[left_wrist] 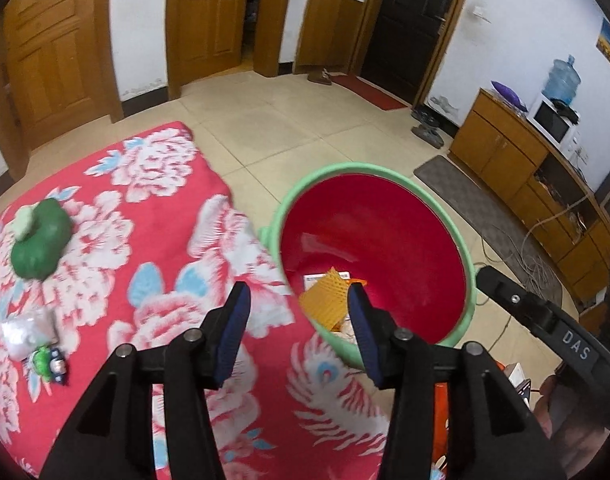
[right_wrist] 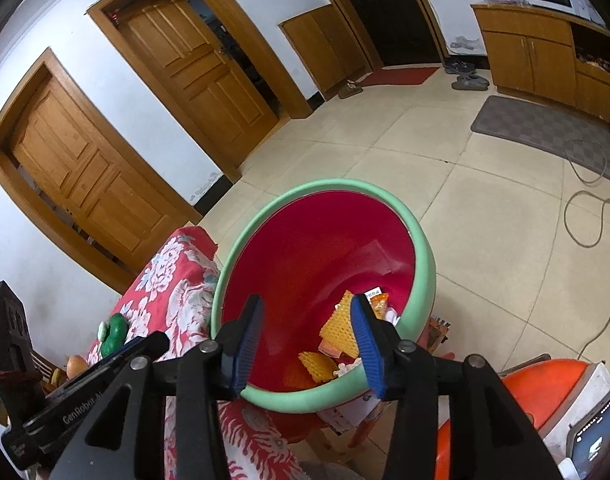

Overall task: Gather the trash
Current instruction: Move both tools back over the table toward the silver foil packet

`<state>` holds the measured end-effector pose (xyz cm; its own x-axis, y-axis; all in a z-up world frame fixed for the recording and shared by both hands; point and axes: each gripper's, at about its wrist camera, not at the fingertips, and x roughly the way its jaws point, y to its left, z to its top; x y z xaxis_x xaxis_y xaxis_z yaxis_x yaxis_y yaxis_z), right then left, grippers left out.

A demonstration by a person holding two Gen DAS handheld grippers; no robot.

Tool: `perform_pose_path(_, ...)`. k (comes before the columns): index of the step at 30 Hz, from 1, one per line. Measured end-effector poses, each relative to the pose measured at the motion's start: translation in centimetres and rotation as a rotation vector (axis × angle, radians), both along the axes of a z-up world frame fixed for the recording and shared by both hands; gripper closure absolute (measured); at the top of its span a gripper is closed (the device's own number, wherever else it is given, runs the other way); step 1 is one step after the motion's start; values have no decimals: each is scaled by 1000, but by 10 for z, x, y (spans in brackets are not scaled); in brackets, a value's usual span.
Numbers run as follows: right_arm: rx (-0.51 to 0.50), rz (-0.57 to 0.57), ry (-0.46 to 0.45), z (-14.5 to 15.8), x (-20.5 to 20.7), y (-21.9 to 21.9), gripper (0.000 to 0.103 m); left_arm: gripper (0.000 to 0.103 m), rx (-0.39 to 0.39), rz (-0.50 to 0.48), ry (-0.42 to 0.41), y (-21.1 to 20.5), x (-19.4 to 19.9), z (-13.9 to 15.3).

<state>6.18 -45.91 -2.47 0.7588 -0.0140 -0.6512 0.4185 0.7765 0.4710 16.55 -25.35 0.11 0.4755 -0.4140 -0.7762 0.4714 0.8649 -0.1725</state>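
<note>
L jaws: left gripper [left_wrist: 299, 312] stands apart, nothing between the blue pads; it hangs over the near rim of the bin.
R jaws: right gripper [right_wrist: 309, 334] also apart and empty, directly above the bin mouth.
Bin: round plastic bin with green rim and red inside [right_wrist: 423, 264], standing beside the table w/ the red flowered cloth [left_wrist: 145, 240], rim touching the cloth edge.
Trash in bin: yellow-orange dimpled sheets [right_wrist: 339, 326], an orange snack packet [right_wrist: 379, 304] and a white card lie at the bottom.
Trash left: crumpled clear plastic bag [left_wrist: 27, 332] on the cloth, next to a small green-and-blue wrapper [left_wrist: 49, 364]; both well apart from the bin. The dark green soft lump [left_wrist: 41, 240] is farther back; trash or not, cannot tell.
Step, my judgement: release seems done; next is to go back for the bag.
How to do well: lift clear of the rim first, keep the jaws wide, come down on the bag's middle, pinch the plastic and not the cloth.
Axis: bag is blurred; long axis seems to run from near to far on the table, so close across it.
</note>
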Motion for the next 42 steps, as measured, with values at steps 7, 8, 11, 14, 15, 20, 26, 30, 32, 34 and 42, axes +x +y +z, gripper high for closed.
perform_pose_path(7, -19, 43, -25, 14, -4, 18, 44, 48, -4, 96, -18, 46, 3, 7)
perform_pose_path(8, -20, 48, -28, 15, -4, 20, 43, 47, -2, 108, -18, 52, 4, 8)
perform_pose_path(11, -27, 66, -29, 18, -3, 29, 42, 44, 8, 161, -20, 73, 7, 9)
perform_pose_path(14, -33, 79, -27, 19, -3, 36, 40, 43, 16, 211, -26, 96, 9, 9)
perform_pose_path(15, -35, 82, -27, 19, -3, 38, 40, 41, 21, 229, -27, 103, 10, 9)
perform_pose_path(20, -48, 93, -25, 22, -5, 44, 35, 36, 78, 336, -49, 142, 17, 5)
perform_pose_path(26, -59, 104, -10, 21, -3, 53, 33, 32, 98, 423, -22, 178, 25, -6)
perform_pose_path(30, -65, 112, 0, 20, -1, 58, 31, 32, 110, 447, -4, 191, 29, -15)
perform_pose_path(32, -71, 115, 8, 19, 0, 60, 31, 31, 116, 449, 2, 194, 33, -19)
perform_pose_path(34, -74, 117, 14, 18, 2, 61, 30, 31, 123, 447, 11, 195, 37, -24)
perform_pose_path(42, -85, 117, 35, 15, 7, 64, 29, 29, 134, 439, 59, 195, 47, -46)
